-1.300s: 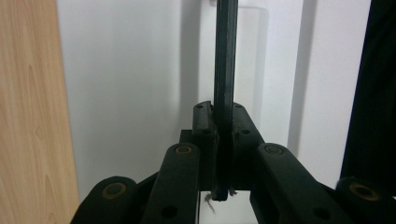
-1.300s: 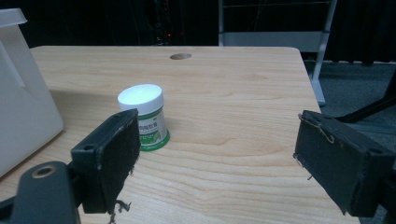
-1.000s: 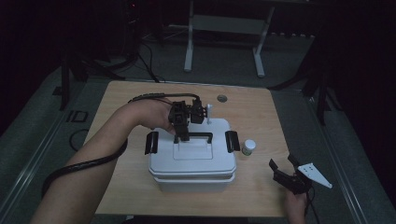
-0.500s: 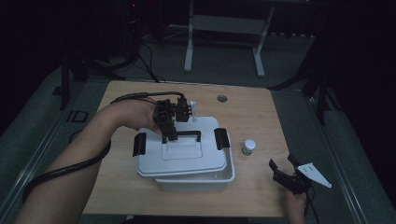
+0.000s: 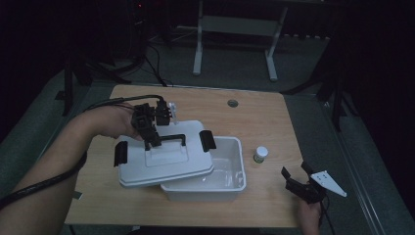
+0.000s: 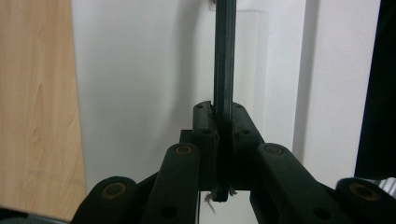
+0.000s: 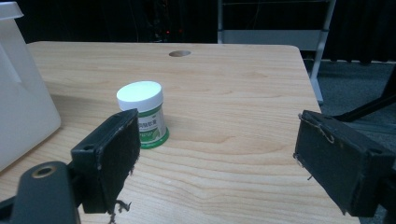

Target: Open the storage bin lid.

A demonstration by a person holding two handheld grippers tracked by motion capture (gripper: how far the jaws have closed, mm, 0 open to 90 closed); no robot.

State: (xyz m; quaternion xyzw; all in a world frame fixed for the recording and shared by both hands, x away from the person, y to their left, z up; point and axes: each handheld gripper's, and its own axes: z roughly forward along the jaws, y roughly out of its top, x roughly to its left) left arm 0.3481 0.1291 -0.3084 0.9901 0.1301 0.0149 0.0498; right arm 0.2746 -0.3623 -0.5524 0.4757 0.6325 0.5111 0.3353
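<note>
Dark floor and stands surround our wooden table point(image 5: 274, 122). At centre-left of the high view our left gripper point(image 5: 149, 139) is clamped on the black handle point(image 5: 169, 139) of the white lid point(image 5: 166, 161), which hangs tilted, half over the open bin point(image 5: 227, 169). We judge the thin handle could twist in the pads, dropping the lid onto the bin's rim. Lower right, our right gripper point(image 5: 298, 178) gapes wide and empty; reaching carelessly, it could topple the jar point(image 5: 261, 154).
</note>
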